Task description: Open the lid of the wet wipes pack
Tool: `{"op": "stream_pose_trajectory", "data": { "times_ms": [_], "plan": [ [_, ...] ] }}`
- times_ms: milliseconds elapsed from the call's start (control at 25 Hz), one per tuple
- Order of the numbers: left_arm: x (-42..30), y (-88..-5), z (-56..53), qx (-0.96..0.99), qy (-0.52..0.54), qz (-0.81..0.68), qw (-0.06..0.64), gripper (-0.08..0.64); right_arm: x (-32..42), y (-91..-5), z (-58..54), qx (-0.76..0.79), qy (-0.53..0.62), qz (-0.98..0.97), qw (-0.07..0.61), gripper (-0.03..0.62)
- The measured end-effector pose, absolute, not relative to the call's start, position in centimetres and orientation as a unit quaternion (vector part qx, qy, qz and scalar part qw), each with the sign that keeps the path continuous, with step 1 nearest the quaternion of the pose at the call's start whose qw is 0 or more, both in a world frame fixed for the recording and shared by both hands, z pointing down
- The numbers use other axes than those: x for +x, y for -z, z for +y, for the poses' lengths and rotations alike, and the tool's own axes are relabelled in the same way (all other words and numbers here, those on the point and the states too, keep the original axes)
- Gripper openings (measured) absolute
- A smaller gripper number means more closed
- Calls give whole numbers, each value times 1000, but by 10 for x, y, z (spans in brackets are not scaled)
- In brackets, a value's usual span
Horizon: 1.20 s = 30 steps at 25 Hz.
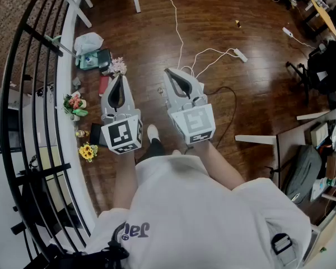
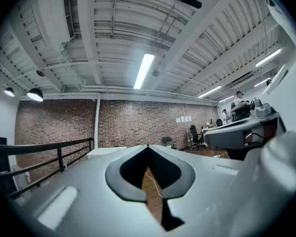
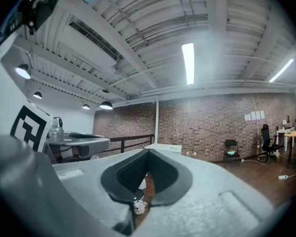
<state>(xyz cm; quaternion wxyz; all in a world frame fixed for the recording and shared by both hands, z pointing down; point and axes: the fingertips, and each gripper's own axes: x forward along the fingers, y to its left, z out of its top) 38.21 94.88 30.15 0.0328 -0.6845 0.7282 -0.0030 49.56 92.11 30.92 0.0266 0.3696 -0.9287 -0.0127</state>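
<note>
Left tool [image 1: 121, 76] and right tool [image 1: 169, 72] are pressed together; possible wipes pack [image 1: 94, 59], axis unclear.

1. Both grippers are out in front of the person's white shirt [image 1: 185, 217], side by side and apart, over the wooden floor [image 1: 224, 15].
2. Left gripper [image 1: 121, 77]: jaw tips drawn together, nothing between them. Right gripper [image 1: 169, 72]: the same.
3. Down on the floor at left, by the black railing [image 1: 28, 94], sit a plastic bag [image 1: 88, 41], a teal pack [image 1: 93, 60], pink flowers [image 1: 118, 66] and yellow flowers [image 1: 88, 151].
4. A white cable [image 1: 176, 21] trails to a power strip [image 1: 241, 54].
</note>
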Motion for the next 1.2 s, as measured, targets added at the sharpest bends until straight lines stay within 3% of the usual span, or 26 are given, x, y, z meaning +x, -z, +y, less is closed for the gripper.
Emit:
{"op": "stream_pose_trajectory", "data": {
  "times_ms": [320,680,1200],
  "plan": [
    [310,-294,901,-676,24,734,65,15,441,-291,857,372,19,-928,29,-12],
    [241,-297,856,-684,-4,729,33,15,372,-292,807,372,23,-927,41,-12],
    [220,-323,751,-683,1,730,5,15,349,-323,706,346,3,-936,68,-12]
  ]
}}
